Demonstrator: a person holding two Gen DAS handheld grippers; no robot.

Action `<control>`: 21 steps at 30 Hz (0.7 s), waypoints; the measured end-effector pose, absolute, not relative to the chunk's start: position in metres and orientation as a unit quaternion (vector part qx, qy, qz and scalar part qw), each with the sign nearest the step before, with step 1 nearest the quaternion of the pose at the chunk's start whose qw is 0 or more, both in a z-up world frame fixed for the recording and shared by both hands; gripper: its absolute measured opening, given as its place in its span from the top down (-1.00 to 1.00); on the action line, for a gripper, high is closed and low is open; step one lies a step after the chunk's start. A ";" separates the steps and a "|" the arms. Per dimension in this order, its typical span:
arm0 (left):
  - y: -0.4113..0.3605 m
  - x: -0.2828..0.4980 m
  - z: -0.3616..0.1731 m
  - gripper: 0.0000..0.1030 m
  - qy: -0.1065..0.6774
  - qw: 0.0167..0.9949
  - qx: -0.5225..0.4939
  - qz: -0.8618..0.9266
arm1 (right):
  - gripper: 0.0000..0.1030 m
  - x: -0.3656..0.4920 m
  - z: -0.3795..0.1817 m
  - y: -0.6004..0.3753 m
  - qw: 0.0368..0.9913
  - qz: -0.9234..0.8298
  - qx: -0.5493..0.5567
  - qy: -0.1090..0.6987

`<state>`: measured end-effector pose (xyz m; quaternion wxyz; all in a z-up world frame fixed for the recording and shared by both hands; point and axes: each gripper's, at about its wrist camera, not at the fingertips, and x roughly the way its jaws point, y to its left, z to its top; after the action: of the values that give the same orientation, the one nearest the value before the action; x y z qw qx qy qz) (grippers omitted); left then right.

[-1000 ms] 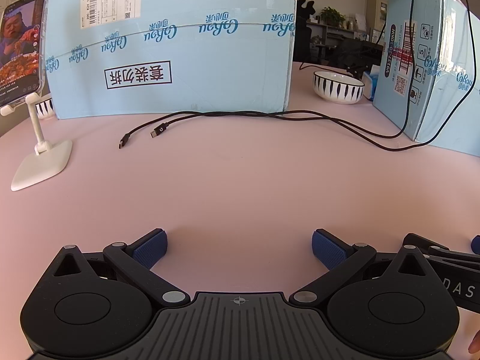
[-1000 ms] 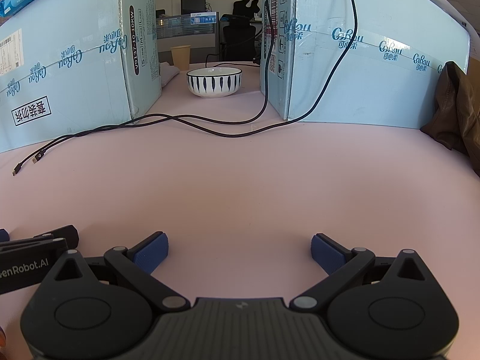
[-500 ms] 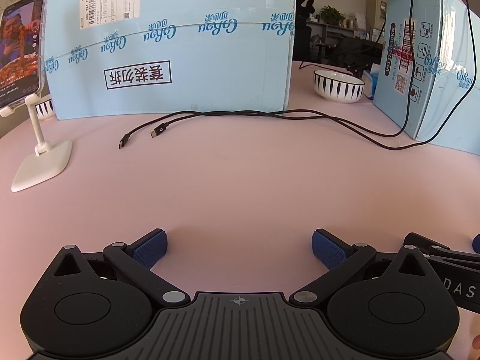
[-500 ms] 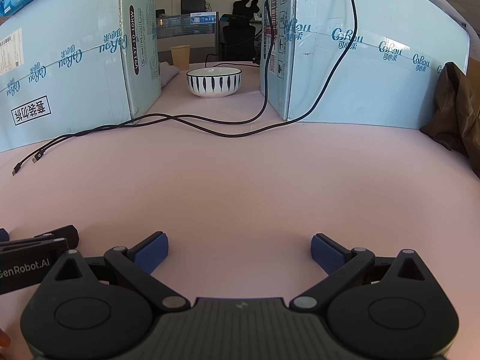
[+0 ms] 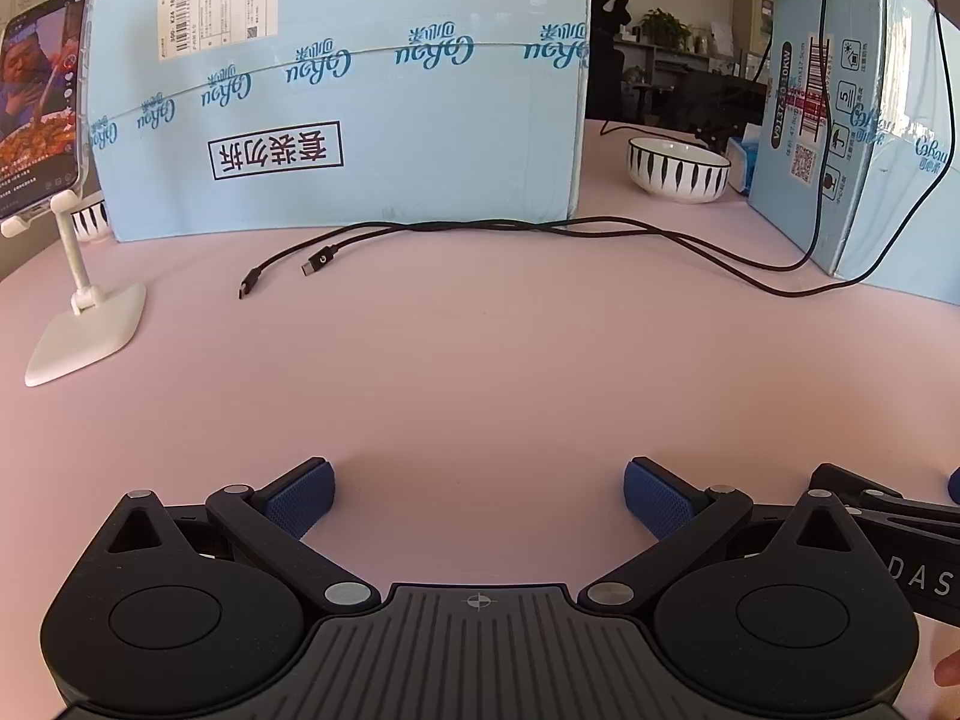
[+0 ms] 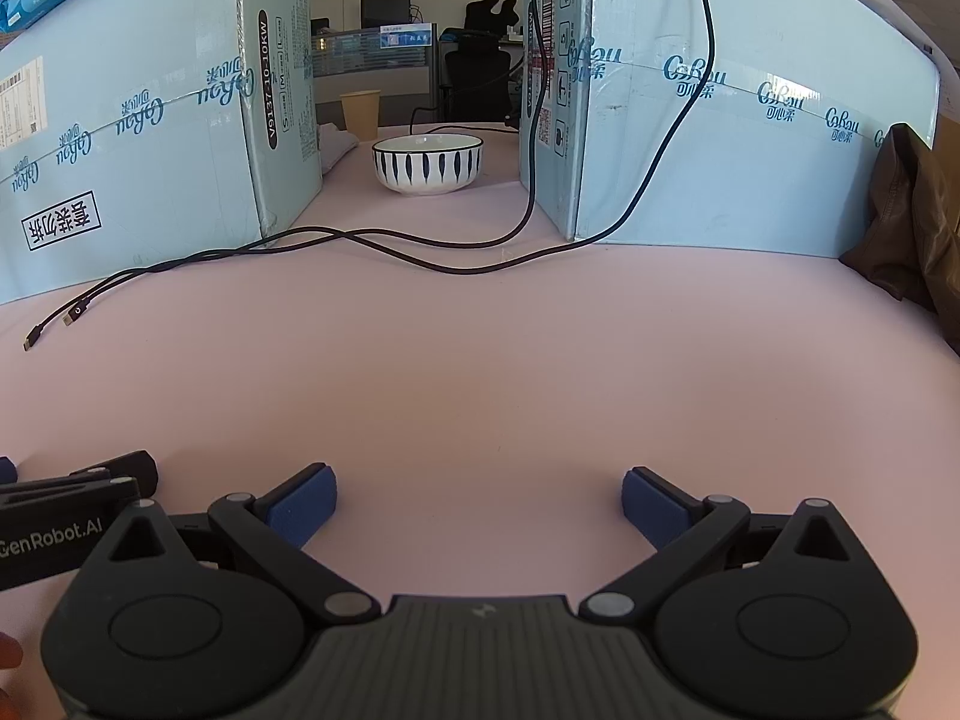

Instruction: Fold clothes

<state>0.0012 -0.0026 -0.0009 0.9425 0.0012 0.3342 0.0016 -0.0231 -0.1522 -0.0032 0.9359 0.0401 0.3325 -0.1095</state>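
left fingers: blue pads (image 5: 300,504) spread wide, nothing between them; the left gripper (image 5: 479,501) sits low over bare pink worktop (image 5: 480,372)
right fingers: same deal, right gripper (image 6: 479,507) wide open and holding nothing
side by side: the left unit's arm pokes into the right view at the left edge, reads "GenRobot.AI"; the right unit shows at the left view's right edge, cut off at "DAS"
cables: two black USB-C leads (image 5: 288,267) lie loose ahead of the left fingers
boxes: big light-blue cartons (image 5: 336,90) printed "CoRou", upside down on the left one, side code "V9137-10-10KW"
bowl: white with dark stripes (image 6: 427,162), in the gap between cartons
phone: on a white stand (image 5: 42,102), far left, playing a video
clothes: only a brown bundle (image 6: 912,216) at the right edge, well apart from the right fingers, mostly cut off; can't tell if it's a garment
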 end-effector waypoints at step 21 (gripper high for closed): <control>-0.007 0.002 0.012 -1.00 0.350 0.936 -0.020 -0.027 | -1.00 -0.018 0.009 -0.169 0.933 -0.110 0.007 0.344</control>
<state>0.0020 -0.0073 0.0122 0.9361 -0.0205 0.3502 -0.0270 -0.0179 -0.1689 0.0089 0.9326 0.0074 0.3437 -0.1101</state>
